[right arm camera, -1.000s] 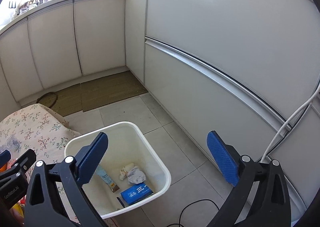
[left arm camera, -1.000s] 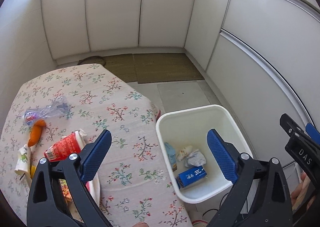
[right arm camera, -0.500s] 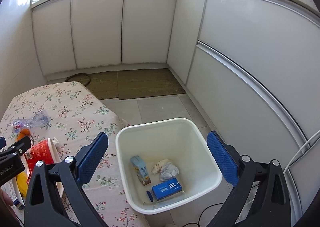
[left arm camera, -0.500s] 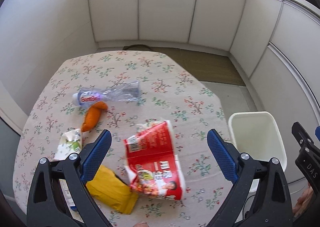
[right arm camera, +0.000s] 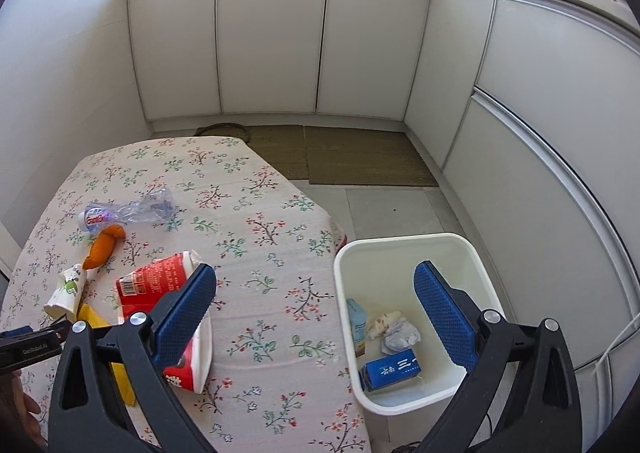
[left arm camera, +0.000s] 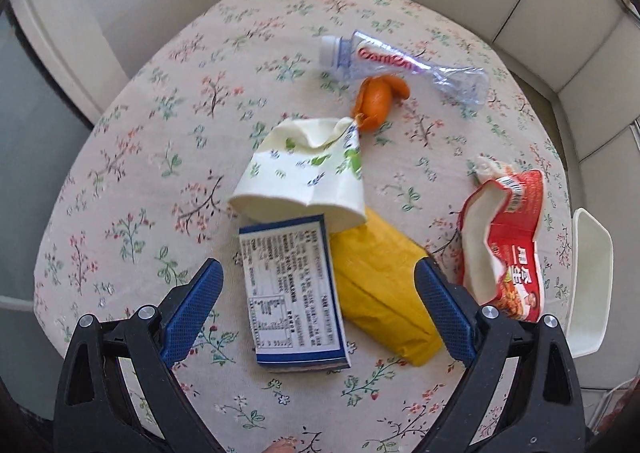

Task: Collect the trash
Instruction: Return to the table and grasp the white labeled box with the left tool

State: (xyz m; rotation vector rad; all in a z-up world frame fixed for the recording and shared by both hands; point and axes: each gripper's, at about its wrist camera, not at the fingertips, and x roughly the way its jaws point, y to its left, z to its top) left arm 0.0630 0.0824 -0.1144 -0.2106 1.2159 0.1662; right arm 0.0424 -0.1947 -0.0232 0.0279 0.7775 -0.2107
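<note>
My left gripper is open above the floral tablecloth, straddling a blue-and-white carton and a yellow wrapper. A crushed paper cup lies just beyond them, then an orange peel and a flattened clear bottle. A torn red noodle cup lies to the right. My right gripper is open and empty over the table's edge, beside the white bin, which holds a blue box, crumpled paper and a small carton.
White cabinets curve around the room and brown mats lie on the tiled floor. The bin's rim shows at the table's right edge in the left wrist view. A white cable hangs at the right.
My left gripper has swung left from the bin and dropped low over the carton and wrapper. The right gripper has turned left, bringing the table into view.
</note>
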